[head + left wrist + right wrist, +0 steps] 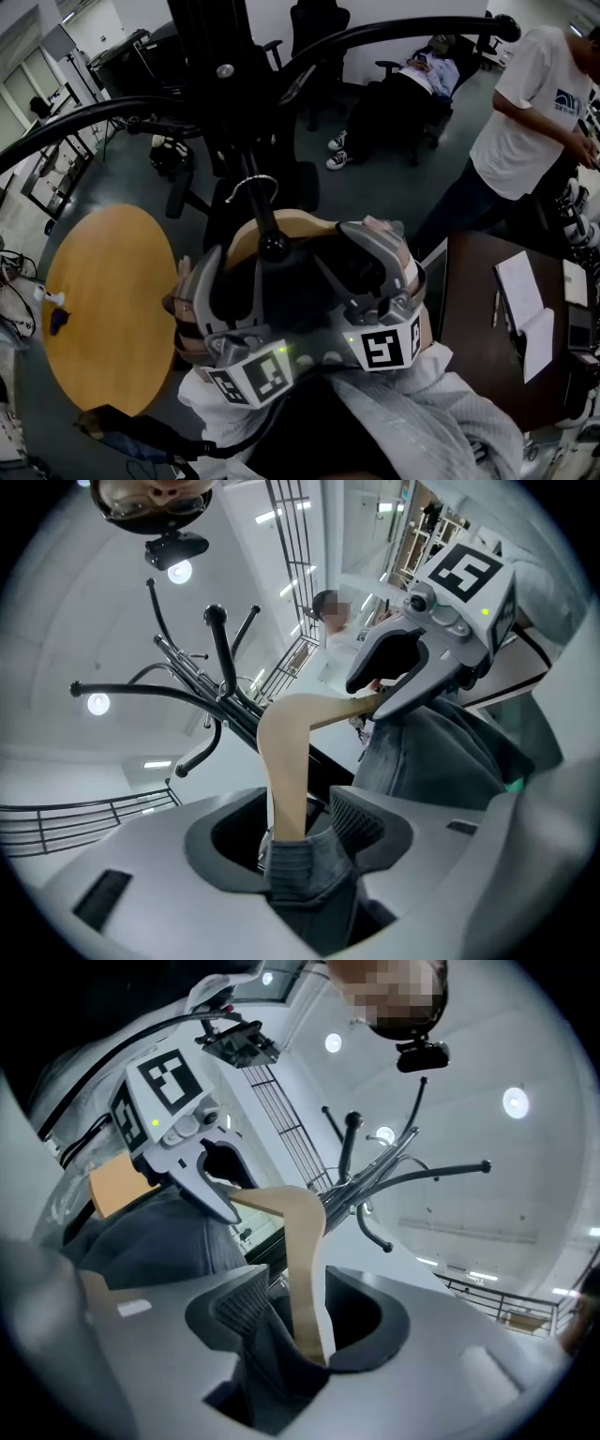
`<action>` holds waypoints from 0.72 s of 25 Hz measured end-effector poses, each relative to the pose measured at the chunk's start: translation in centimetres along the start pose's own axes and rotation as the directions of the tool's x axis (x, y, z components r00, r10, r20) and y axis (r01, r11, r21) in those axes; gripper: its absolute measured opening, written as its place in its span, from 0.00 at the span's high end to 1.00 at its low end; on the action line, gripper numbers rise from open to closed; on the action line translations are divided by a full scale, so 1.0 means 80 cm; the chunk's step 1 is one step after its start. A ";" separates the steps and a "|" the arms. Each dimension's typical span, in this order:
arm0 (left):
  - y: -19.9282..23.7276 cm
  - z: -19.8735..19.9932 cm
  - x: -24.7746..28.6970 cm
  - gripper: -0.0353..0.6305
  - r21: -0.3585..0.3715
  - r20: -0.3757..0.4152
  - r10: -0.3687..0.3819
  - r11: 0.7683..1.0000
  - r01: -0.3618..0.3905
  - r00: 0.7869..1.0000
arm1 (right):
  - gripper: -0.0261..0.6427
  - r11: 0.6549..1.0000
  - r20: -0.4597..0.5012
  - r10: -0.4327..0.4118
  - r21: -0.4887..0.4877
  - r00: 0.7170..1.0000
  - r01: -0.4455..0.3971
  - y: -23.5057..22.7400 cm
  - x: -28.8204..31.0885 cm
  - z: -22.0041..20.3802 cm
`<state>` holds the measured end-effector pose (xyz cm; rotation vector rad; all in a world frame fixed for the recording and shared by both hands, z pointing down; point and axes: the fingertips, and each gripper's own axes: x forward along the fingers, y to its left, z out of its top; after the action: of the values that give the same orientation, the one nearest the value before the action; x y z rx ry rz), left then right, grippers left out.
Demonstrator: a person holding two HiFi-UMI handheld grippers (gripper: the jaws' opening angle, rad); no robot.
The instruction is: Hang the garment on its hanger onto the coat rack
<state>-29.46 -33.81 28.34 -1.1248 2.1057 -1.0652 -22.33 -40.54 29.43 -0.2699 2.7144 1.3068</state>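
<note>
Left gripper (295, 832) and right gripper (309, 1312) gape loosely around the hanger (291, 223), centre frame, under its garment (441, 752); the hook (251, 186) seems seated on the coat rack (225, 70), so only withdrawing looks left.

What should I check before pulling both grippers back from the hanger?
1. Seating of the hook on the coat rack: cannot tell; the hook sits close to the pole, but its contact does not show.
2. Jaws of the left gripper apart: ok.
3. Jaws of the right gripper apart: ok.
4. Both pairs of jaws clear of the hanger: not ok; a wooden end and some fabric stand between each pair.
5. The garment draped on the hanger: ok.
</note>
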 end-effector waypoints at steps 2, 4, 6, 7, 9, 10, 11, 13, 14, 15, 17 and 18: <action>-0.004 0.004 -0.010 0.65 0.006 0.025 -0.003 1.000 0.003 1.000 | 0.72 0.997 0.033 -0.029 0.068 0.999 0.027 -0.006 -0.011 0.011; -0.001 0.011 -0.020 0.65 -0.025 0.055 0.013 1.000 -0.012 0.998 | 0.72 0.986 0.048 -0.057 0.162 0.997 0.048 -0.011 -0.020 0.018; 0.013 0.024 -0.029 0.65 -0.104 0.103 0.063 0.993 -0.052 0.993 | 0.72 0.959 0.053 -0.109 0.270 0.993 0.091 -0.018 -0.026 0.017; 0.022 0.032 -0.033 0.65 -0.153 0.129 0.096 0.985 -0.075 0.987 | 0.73 0.939 0.048 -0.144 0.323 0.988 0.121 -0.022 -0.030 0.015; 0.037 0.048 -0.044 0.65 -0.268 0.178 0.165 0.957 -0.114 0.970 | 0.74 0.886 0.012 -0.200 0.429 0.980 0.176 -0.027 -0.042 0.006; 0.039 0.056 -0.049 0.65 -0.332 0.203 0.189 0.936 -0.113 0.961 | 0.75 0.853 -0.014 -0.218 0.484 0.976 0.198 -0.029 -0.050 0.000; 0.036 0.066 -0.052 0.65 -0.396 0.233 0.190 0.914 -0.085 0.954 | 0.79 0.817 -0.041 -0.229 0.535 0.973 0.215 -0.029 -0.058 -0.006; 0.010 0.089 -0.047 0.65 -0.484 0.308 0.092 0.872 0.072 0.947 | 0.86 0.755 -0.078 -0.241 0.612 0.967 0.237 -0.031 -0.071 -0.015; -0.011 0.100 -0.041 0.65 -0.502 0.343 0.007 0.847 0.177 0.939 | 0.92 0.735 -0.087 -0.244 0.633 0.966 0.243 -0.032 -0.076 -0.018; -0.033 0.108 -0.035 0.66 -0.513 0.363 -0.073 0.817 0.264 0.929 | 0.94 0.725 -0.091 -0.247 0.643 0.965 0.246 -0.032 -0.080 -0.019; -0.062 0.118 -0.025 0.78 -0.541 0.372 -0.160 0.763 0.354 0.914 | 0.96 0.726 -0.111 -0.246 0.637 0.963 0.259 -0.031 -0.088 -0.020; -0.071 0.120 -0.021 0.86 -0.555 0.371 -0.179 0.744 0.372 0.911 | 0.96 0.731 -0.130 -0.245 0.627 0.961 0.271 -0.031 -0.092 -0.022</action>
<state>-19.02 -38.15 27.84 -1.8323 2.1234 -0.2490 -14.70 -42.65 29.95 -0.5689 2.8181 0.2531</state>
